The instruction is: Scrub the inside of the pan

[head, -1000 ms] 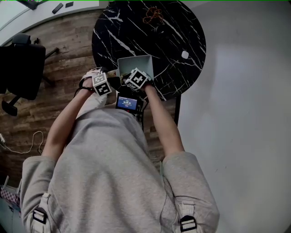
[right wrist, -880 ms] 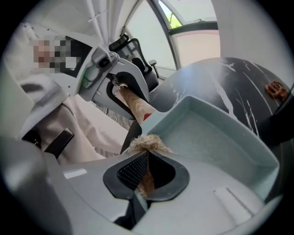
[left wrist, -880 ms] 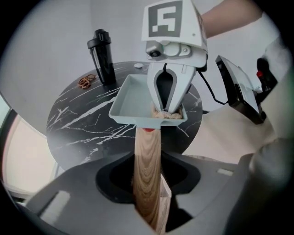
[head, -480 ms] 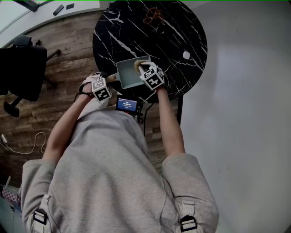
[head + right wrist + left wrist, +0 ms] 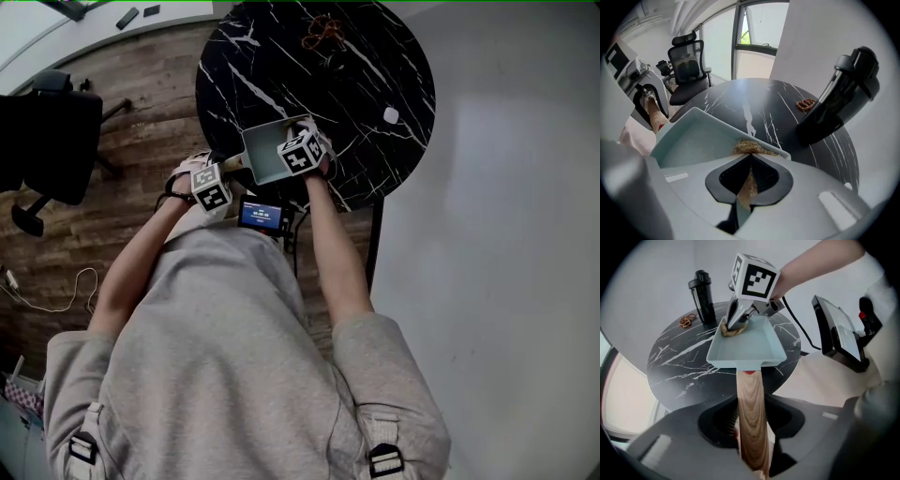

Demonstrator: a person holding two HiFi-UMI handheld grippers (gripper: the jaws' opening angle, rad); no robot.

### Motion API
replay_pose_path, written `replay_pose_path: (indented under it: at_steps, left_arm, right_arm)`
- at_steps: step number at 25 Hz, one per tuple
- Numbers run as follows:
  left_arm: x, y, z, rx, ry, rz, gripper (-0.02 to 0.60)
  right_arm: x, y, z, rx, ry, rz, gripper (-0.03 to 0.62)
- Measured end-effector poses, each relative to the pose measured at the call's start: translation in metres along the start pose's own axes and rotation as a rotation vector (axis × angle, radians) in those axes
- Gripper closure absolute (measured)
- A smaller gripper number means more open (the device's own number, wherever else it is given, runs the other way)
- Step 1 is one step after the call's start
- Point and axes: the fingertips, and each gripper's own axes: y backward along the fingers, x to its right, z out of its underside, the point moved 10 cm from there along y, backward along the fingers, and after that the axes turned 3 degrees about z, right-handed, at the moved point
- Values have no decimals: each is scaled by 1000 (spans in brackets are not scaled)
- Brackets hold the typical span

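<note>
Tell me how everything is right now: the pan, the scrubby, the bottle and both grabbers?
Pan: open side up, held by its wooden handle.
Scrubber: pinched, pressed on the pan's far wall.
Bottle: upright on the table, cap on.
Left gripper: shut on the pan's handle.
Right gripper: shut on the scrubber.

Pan (image 5: 267, 155) at the bench's (image 5: 366, 84) near edge, handle (image 5: 751, 418) reaching off it to the left. Scrubber (image 5: 733, 329) in the pan's far corner. Bottle (image 5: 704, 296) behind. Chair (image 5: 47, 131) left of bench.
</note>
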Motion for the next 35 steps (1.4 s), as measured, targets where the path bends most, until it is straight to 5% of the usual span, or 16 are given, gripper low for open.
replay_pose_path:
  at_steps: [4,18,25,29,32,35]
  left_arm:
    - [1,0,-1,-6,-7,-3,423]
    - [1,0,-1,-22,-21,-9,423]
    - [1,-1,-1,-11,-17,-15,423]
    - [1,1,1,-12,-15,-23,423]
    - [1,1,0,-7,-14,-22,423]
    - [1,1,-1,-4,-12,-31,423]
  right_arm:
    - [-5,0,0,14,6,18,565]
    - [-69,-1,-37,44,92,-223,565]
    - [-66,1,-39,30,-11,-332,563]
    - [-31,27,-30,68,-79,-179,563]
    - [-1,30,-8,11,-72,-42,563]
    - [11,22,13,-56,-58,6,563]
